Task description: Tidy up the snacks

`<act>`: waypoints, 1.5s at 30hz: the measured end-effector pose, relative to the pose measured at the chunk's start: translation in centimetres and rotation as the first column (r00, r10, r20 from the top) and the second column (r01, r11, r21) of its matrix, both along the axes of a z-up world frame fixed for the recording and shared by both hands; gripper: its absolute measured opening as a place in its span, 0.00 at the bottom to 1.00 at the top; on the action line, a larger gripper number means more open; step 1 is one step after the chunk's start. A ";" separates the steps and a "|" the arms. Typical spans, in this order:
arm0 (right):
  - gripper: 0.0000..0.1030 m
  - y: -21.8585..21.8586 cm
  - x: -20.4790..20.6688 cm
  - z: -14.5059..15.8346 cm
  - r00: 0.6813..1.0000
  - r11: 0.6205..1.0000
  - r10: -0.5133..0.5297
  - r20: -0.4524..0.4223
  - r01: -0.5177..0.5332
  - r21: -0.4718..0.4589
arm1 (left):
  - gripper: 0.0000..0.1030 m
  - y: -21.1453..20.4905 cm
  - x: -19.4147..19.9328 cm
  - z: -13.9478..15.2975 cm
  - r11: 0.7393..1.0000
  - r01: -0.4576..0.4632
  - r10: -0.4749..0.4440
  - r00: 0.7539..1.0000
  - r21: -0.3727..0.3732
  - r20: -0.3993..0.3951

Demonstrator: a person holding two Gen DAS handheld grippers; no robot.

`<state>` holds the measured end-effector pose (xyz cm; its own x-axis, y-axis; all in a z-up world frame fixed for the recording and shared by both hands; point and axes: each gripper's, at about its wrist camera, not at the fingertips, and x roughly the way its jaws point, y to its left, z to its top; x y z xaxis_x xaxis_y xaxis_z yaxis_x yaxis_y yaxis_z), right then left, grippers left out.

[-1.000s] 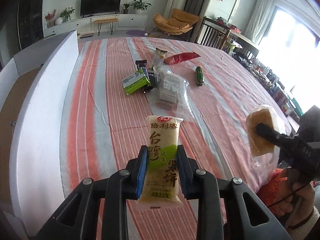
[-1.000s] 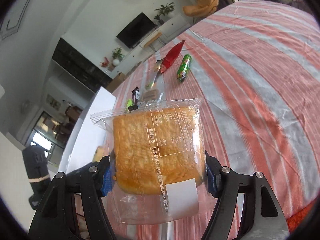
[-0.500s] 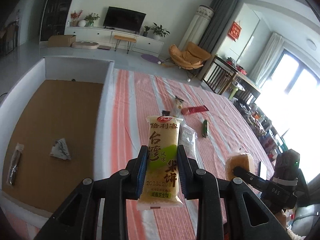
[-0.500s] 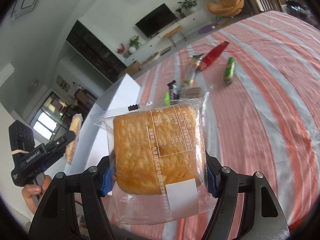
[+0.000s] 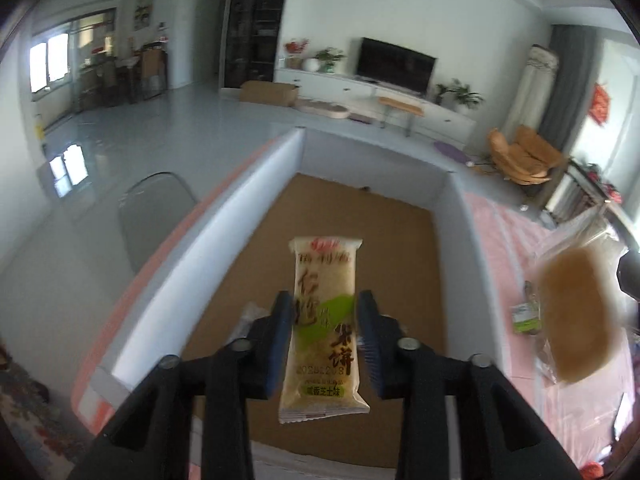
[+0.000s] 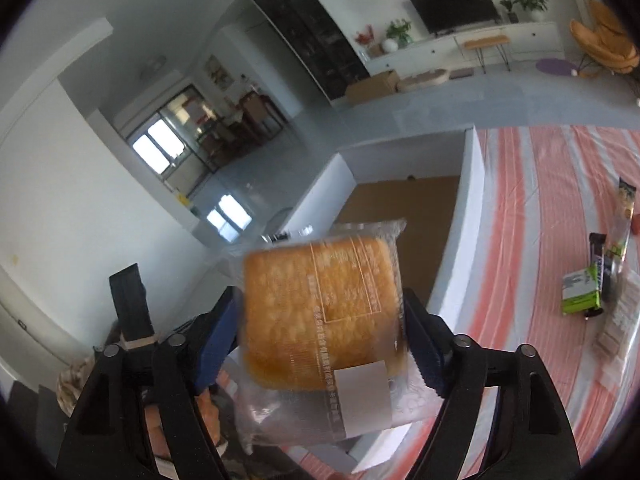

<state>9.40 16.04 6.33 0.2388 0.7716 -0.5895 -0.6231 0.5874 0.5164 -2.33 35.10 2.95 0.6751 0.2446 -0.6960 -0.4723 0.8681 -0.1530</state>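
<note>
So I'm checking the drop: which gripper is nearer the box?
Left. Left gripper is over the box; right gripper is outside its wall, over the cloth. Both jaws have just been opening, cracker and bread between them.

Between my left tongs, long pale-yellow and green plastic rice-cracker packet [image 5: 323,328]: I read "米饼", "咸香芝士味", date digits blurred; toast wrapper print illegible.
</note>
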 end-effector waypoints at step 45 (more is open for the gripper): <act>0.87 -30.8 -1.2 -17.0 0.712 0.566 -0.645 0.276 0.689 -0.453 | 1.00 -27.8 12.7 -13.7 0.881 0.471 -0.451 0.867 0.052 -0.212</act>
<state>8.21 -14.79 -10.72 0.6214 -0.0195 -0.7833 0.0306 0.9995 -0.0006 10.35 7.31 -10.79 0.5870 0.0112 -0.8095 -0.0253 0.9997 -0.0045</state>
